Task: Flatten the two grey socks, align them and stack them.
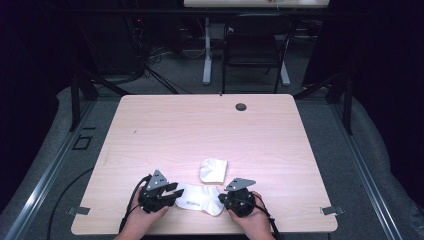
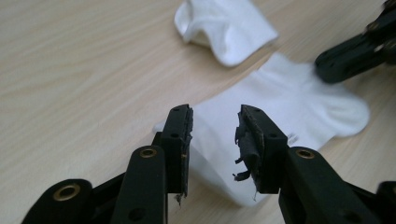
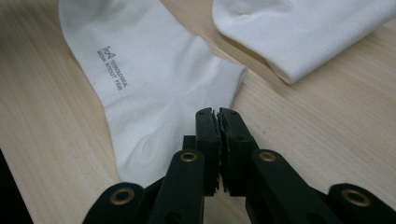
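Our right gripper (image 3: 218, 114) pinches the flat sock (image 1: 200, 199); our left gripper (image 2: 215, 122) gapes empty at its other end. Pulling one-handed could drag it into the folded sock (image 1: 213, 170).

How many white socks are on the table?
2. One flat sock lies between the two grippers near the table's front edge; one folded sock sits just behind it.

Lab: dark curtains (image 1: 385, 75), floor cables (image 1: 160, 75)

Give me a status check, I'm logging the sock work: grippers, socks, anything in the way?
Left gripper open over flat sock. Right gripper shut at that sock's other end. Second sock bunched just beyond. Nothing in the way.
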Demonstrator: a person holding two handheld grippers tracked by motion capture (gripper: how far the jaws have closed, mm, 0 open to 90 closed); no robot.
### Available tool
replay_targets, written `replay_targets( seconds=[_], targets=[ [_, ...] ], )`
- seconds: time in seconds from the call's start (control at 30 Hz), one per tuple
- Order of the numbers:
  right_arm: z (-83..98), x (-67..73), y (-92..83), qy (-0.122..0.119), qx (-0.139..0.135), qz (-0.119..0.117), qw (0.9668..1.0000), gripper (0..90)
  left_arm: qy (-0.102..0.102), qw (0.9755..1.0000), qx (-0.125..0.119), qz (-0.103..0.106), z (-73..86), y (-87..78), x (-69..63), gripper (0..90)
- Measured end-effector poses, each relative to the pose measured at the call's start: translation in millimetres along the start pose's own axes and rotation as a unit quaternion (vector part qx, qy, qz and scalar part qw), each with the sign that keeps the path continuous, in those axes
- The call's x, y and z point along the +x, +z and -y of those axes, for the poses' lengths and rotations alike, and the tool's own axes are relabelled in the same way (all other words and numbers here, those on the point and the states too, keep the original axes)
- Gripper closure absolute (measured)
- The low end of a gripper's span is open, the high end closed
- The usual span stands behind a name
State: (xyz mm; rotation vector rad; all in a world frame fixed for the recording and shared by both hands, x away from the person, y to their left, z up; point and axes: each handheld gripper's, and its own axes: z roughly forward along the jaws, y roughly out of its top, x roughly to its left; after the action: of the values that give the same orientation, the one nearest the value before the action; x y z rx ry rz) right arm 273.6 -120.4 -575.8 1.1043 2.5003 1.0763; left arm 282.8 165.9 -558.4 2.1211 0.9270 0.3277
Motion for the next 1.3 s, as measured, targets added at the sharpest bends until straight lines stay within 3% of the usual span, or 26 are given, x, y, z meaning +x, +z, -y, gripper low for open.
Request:
replay_targets(
  seconds=[0.13,0.23,0.43,0.47,0.6,0.97,1.03,1.17,1.3],
  targets=[
    [0.7,-1.4,-0.9,0.002,0.000,0.001,1.0000,87.2,-0.016,0.9996,0.024,-0.003,10.0,1.8,4.3,61.3],
    [1.1,-2.1,-1.7,0.004,0.001,0.000,1.0000,87.2,-0.020,0.9994,0.027,0.000,12.0,0.5,6.2,59.2],
    [2.4,-3.9,-3.5,0.009,0.003,0.000,1.0000,87.1,-0.013,0.9987,0.049,0.003,21.7,1.7,3.4,58.6],
    [2.4,-4.1,-3.6,0.010,0.003,0.001,0.9999,87.0,0.000,0.9988,0.048,0.001,22.5,1.0,1.8,58.6],
    [2.5,-3.7,-4.1,0.007,0.004,0.004,1.0000,86.7,0.012,0.9988,0.048,0.000,24.7,-0.3,-3.6,60.1],
    [2.8,-3.5,-6.0,-0.002,0.011,0.008,0.9999,86.3,0.014,0.9982,0.058,0.006,27.9,-4.9,-15.0,83.9],
    [2.9,-3.6,-5.7,0.000,0.009,0.006,0.9999,86.3,0.017,0.9981,0.060,0.005,27.5,-5.2,-15.6,84.8],
    [2.8,-3.1,-5.4,-0.001,0.008,0.007,0.9999,86.3,0.009,0.9989,0.047,0.005,24.9,-7.8,-15.5,84.7],
    [2.8,-3.1,-5.3,-0.001,0.008,0.007,0.9999,86.3,0.014,0.9998,0.003,-0.011,16.0,-16.4,-12.4,84.7]
  ],
)
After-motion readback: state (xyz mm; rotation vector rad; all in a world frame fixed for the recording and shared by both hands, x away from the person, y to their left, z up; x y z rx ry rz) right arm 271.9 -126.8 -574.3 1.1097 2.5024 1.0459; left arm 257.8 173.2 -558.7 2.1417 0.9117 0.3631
